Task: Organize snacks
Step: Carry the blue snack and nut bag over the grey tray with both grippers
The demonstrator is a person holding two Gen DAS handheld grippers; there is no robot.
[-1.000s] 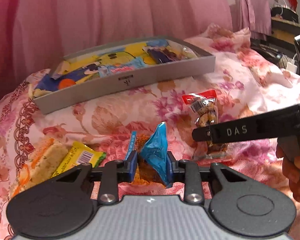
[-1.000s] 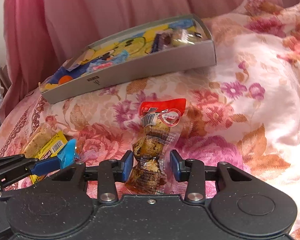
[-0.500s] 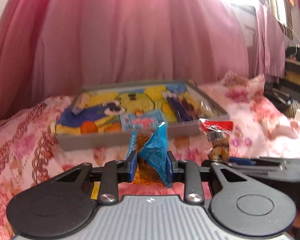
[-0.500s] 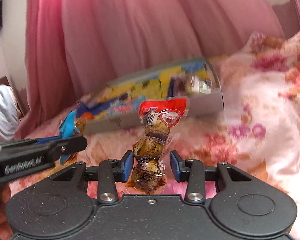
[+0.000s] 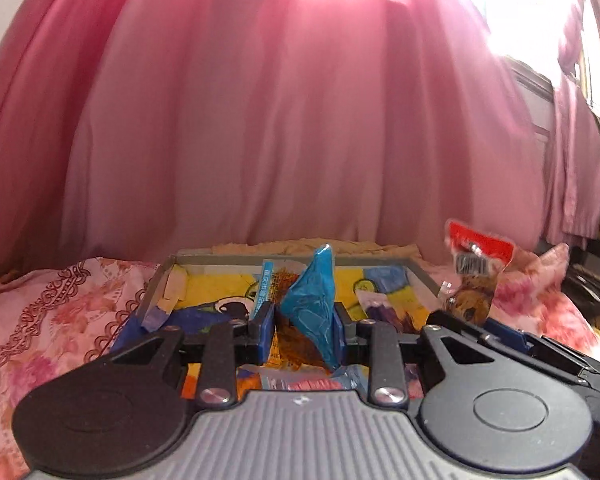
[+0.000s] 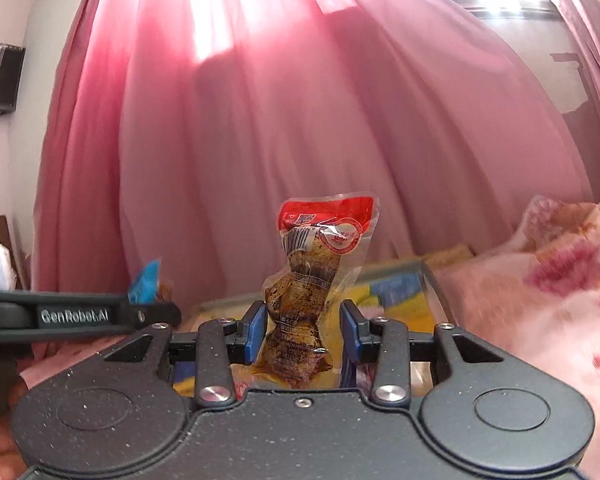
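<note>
My left gripper (image 5: 302,330) is shut on a blue snack packet (image 5: 312,304) with brown contents, held upright over the grey snack box (image 5: 228,258). The box has a yellow and blue cartoon lining and holds several packets. My right gripper (image 6: 305,330) is shut on a clear packet of brown snacks with a red top (image 6: 316,276), raised above the box's right end (image 6: 430,280). In the left wrist view that red-topped packet (image 5: 474,276) shows at the right, beside the other gripper's arm. In the right wrist view the blue packet (image 6: 146,282) peeks over the left gripper's arm.
A pink floral bedspread (image 5: 52,320) lies under the box and spreads left and right (image 6: 540,300). Pink curtains (image 5: 300,120) hang close behind the box. A person's fingers (image 6: 0,440) hold the left gripper's handle at lower left.
Both grippers have lifted off the bedspread with their packets and moved forward over the box. The views have tilted up toward the curtains.
</note>
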